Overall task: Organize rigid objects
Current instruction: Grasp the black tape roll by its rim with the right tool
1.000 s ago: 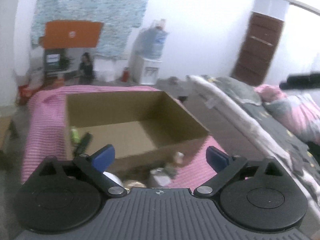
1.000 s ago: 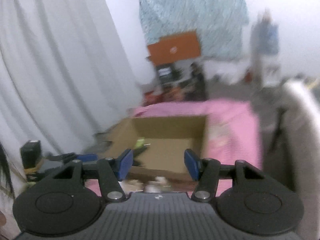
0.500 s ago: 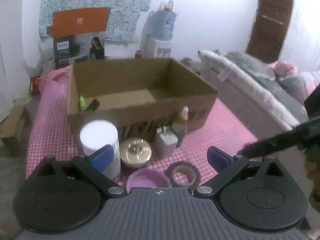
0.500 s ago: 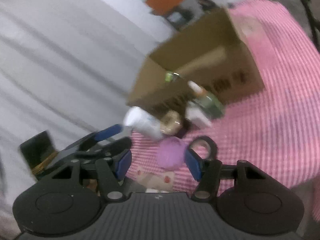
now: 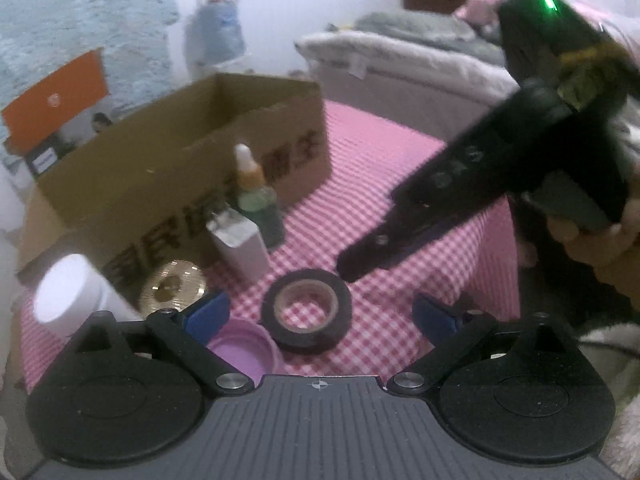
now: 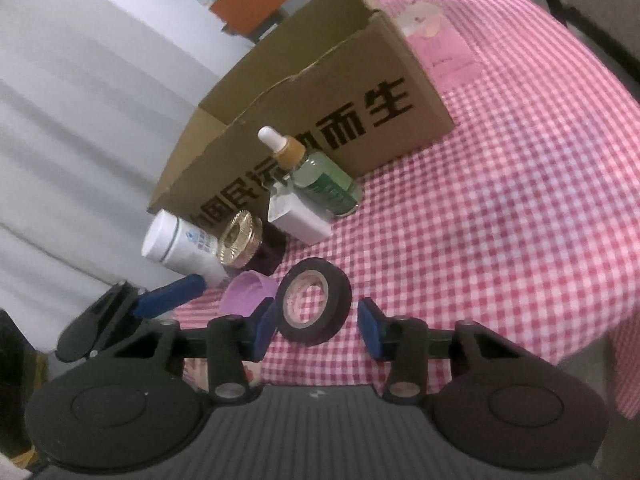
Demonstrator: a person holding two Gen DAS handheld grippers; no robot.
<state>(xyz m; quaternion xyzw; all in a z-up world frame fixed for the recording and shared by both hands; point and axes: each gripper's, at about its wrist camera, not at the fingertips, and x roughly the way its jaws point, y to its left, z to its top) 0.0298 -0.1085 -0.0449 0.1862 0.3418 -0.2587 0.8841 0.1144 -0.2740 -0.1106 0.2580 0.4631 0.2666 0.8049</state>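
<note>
A matte black roll of electrical tape (image 6: 314, 305) with a tan cardboard core lies flat on the pink-and-white gingham tablecloth (image 6: 520, 200), near the cloth's front edge. Just left of it sits a shallow lilac plastic lid (image 6: 249, 293). Behind them stand a white cylindrical pill bottle (image 6: 176, 246), a dark jar with a ridged, shiny gold cap (image 6: 240, 244), a white blocky charger (image 6: 298, 220) and a green glass dropper bottle (image 6: 324, 184) with an amber collar and white tip. All four stand close to the printed front wall of an open corrugated cardboard box (image 6: 400, 64).

The right wrist view is sharp and shows the black characters on the box and the label on the pill bottle; the left wrist view is blurred. Only the left view shows the right gripper from outside, a black housing with a green light, held in a person's hand (image 5: 600, 248).

The right gripper (image 6: 316, 324) straddles the tape: its blue pads stand on either side, the left pad about touching the roll, the right one apart, and the jaws are closing. The left gripper (image 5: 320, 316) is spread wide and grips nothing, with the tape (image 5: 307, 316) low between its blue fingertips (image 5: 206, 314) and the lid (image 5: 244, 350) by the left one.
</note>
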